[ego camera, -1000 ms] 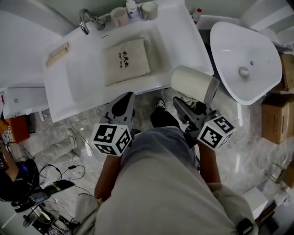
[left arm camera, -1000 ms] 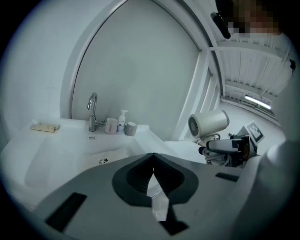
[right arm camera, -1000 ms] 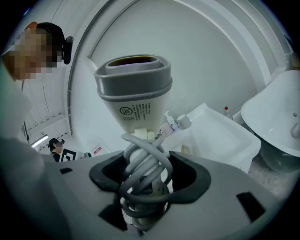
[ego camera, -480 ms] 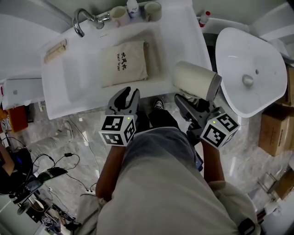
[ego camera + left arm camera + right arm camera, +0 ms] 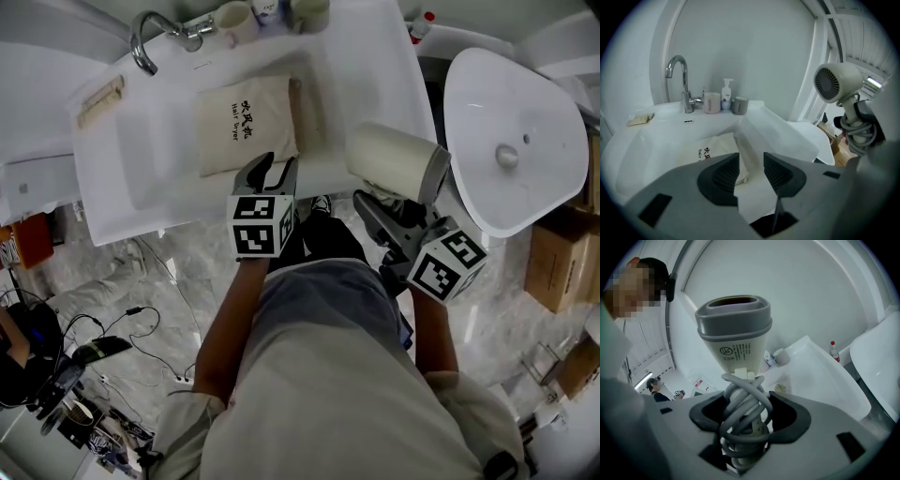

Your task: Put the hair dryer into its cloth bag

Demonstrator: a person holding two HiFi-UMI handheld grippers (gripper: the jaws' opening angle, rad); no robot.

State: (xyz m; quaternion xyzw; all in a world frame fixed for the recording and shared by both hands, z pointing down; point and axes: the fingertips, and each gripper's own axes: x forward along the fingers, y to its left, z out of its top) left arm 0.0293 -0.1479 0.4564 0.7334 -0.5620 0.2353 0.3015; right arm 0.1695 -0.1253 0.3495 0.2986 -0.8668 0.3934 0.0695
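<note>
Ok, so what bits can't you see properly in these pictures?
Left gripper view: the left claw, opening with nothing between its jaws, covers the cloth bag's near end and some print.
Right gripper view: the wound cord and the right claw hide the hair dryer's handle.
Head view: the top edge cuts off the bottle behind the sink.
Any view: where the bag's mouth is cannot be told.

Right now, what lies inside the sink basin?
The cloth bag lies flat in the sink basin, printed side up. The bag hides the basin floor under it, and whether anything is inside the bag cannot be seen.
</note>
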